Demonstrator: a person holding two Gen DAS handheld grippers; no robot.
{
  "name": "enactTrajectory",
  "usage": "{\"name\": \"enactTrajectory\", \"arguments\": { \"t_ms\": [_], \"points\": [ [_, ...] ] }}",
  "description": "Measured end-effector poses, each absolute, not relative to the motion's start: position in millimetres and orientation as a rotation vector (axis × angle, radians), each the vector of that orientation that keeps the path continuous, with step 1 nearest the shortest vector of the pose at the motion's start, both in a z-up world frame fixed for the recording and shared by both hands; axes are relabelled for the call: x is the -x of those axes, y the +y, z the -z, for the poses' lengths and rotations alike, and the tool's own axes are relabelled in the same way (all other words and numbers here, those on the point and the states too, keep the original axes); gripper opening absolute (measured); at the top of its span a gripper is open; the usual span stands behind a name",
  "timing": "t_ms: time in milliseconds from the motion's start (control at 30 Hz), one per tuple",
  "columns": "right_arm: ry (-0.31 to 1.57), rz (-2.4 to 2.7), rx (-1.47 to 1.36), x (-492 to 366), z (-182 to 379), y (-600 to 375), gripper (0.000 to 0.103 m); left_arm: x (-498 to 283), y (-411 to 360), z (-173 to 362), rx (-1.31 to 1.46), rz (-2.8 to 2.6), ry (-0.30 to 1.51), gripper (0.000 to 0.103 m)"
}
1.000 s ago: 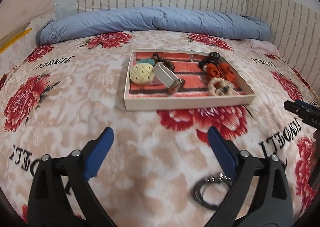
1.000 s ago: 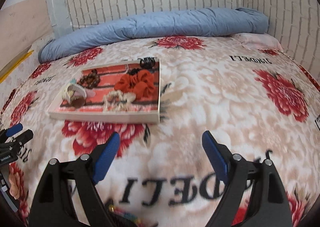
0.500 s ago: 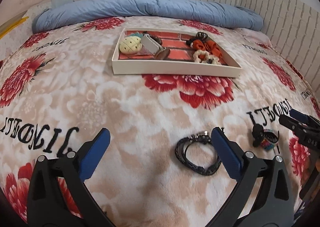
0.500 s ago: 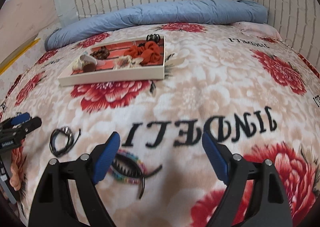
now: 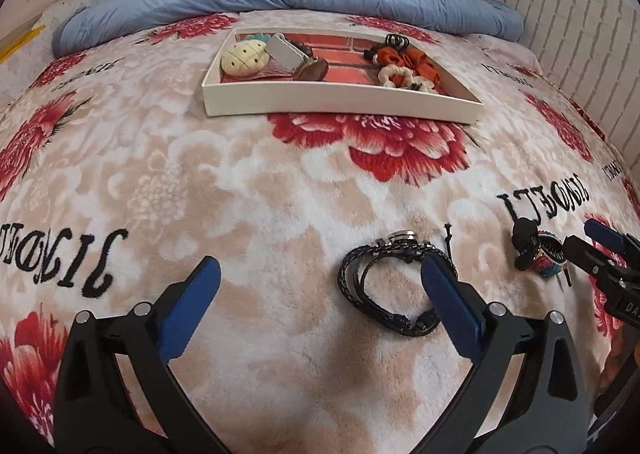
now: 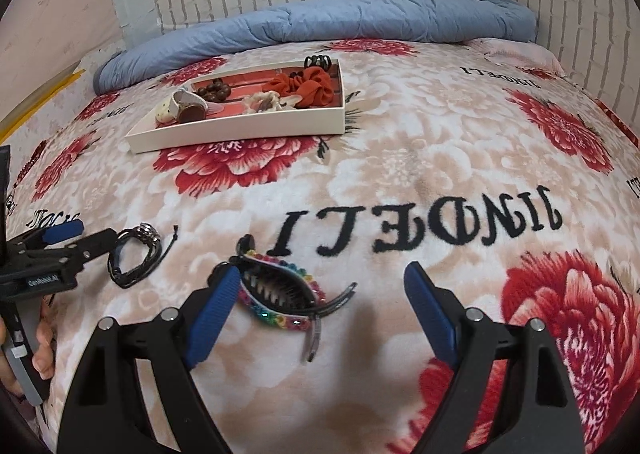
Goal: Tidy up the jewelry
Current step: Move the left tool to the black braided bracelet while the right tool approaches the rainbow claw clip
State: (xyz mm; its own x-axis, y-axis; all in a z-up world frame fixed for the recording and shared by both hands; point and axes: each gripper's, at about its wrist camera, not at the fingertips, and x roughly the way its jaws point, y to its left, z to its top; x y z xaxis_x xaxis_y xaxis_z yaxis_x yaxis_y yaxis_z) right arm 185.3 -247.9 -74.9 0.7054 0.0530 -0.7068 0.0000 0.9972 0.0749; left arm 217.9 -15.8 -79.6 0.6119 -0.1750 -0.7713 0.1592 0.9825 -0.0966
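A black braided bracelet (image 5: 384, 286) lies on the flowered blanket just inside my open left gripper's (image 5: 320, 290) right finger; it also shows in the right wrist view (image 6: 134, 258). A rainbow-beaded hair claw (image 6: 280, 296) lies next to the left finger of my open right gripper (image 6: 320, 290); it also shows in the left wrist view (image 5: 540, 250). Both grippers are empty. The white tray (image 5: 340, 100) further back holds a pineapple charm (image 5: 244, 58), orange scrunchies (image 5: 412, 58) and other pieces; the tray also shows in the right wrist view (image 6: 240, 130).
A rolled blue quilt (image 5: 288, 2) lies along the brick-patterned wall behind the tray. My right gripper's tip (image 5: 600, 250) shows at the left wrist view's right edge. My left gripper's tip (image 6: 72, 244) shows at the right wrist view's left edge.
Both grippers have pulled back from the tray and dropped lower toward the blanket. The bracelet and the hair claw have come into view near the fingers.
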Motion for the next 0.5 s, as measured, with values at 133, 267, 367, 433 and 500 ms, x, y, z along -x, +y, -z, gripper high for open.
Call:
{"name": "enactTrajectory", "arguments": {
  "t_ms": [133,267,367,433,500],
  "points": [
    [0.79,-0.031,-0.042,-187.7,75.6,-235.5,0.083,-221.9,-19.6,85.7,0.006,0.21,0.916,0.088],
    [0.796,-0.034,-0.027,-186.6,77.4,-233.3,0.083,-225.0,-20.8,91.5,0.007,0.218,0.94,0.082],
    [0.803,-0.029,-0.022,-185.2,78.9,-237.6,0.083,-224.8,-20.0,91.9,0.014,0.22,0.939,0.081],
    [0.809,-0.03,-0.025,-184.3,80.7,-241.8,0.083,-224.8,-20.4,92.4,0.011,0.218,0.938,0.081],
    [0.815,-0.029,-0.025,-183.1,83.2,-245.1,0.083,-224.6,-20.2,92.5,0.008,0.217,0.941,0.081]
  ]
}}
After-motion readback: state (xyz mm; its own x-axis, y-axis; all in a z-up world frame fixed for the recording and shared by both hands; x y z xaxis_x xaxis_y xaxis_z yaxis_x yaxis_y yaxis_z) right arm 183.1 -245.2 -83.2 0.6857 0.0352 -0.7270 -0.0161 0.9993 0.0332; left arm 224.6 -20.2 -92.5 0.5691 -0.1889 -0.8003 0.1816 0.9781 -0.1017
